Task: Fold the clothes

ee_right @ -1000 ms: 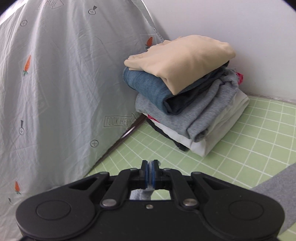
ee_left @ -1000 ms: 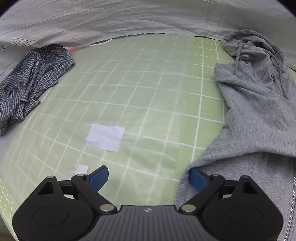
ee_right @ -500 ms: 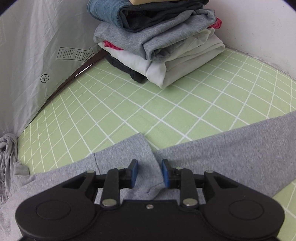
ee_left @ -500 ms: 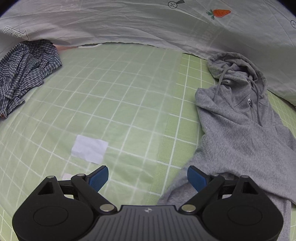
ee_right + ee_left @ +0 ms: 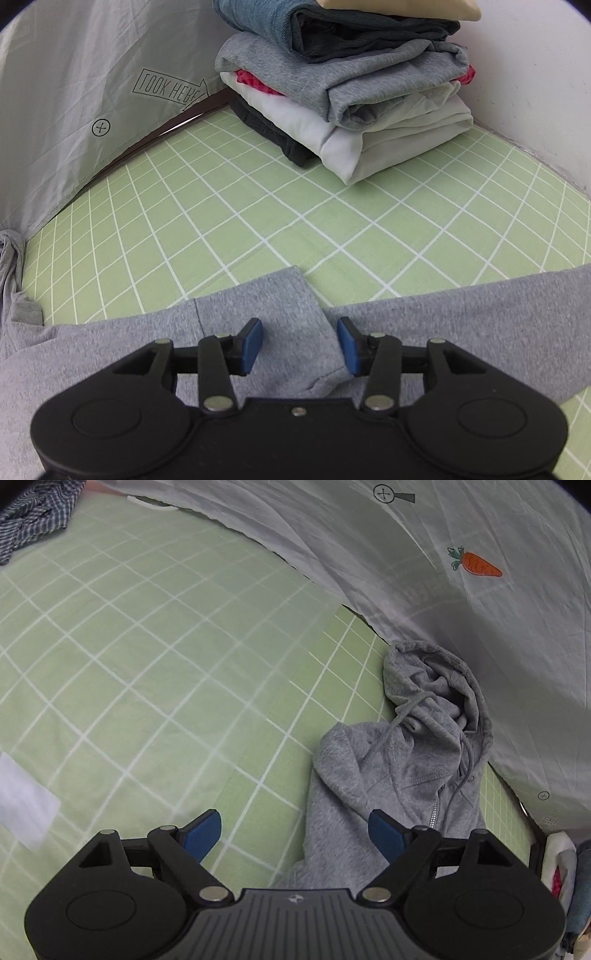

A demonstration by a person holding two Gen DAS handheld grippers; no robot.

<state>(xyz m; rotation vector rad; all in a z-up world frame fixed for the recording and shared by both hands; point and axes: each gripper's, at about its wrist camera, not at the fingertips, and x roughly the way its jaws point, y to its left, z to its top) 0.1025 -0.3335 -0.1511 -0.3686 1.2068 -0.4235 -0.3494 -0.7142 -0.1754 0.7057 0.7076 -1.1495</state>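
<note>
While low over the gray hoodie: left tool wide open; right tool open astride its sleeve.

Both tools look alike — matte black plastic throughout. The left gripper has a ribbed, dark grey centre panel with a tiny pale emblem near its top edge, flanked by two round black housings with shallow circular recesses. Silver pivot pins dot the angled linkage arms, and triangular cut-outs sit at the outer ends. The right gripper shows the same build — a small screw at centre. Blue pads tip every finger.
</note>
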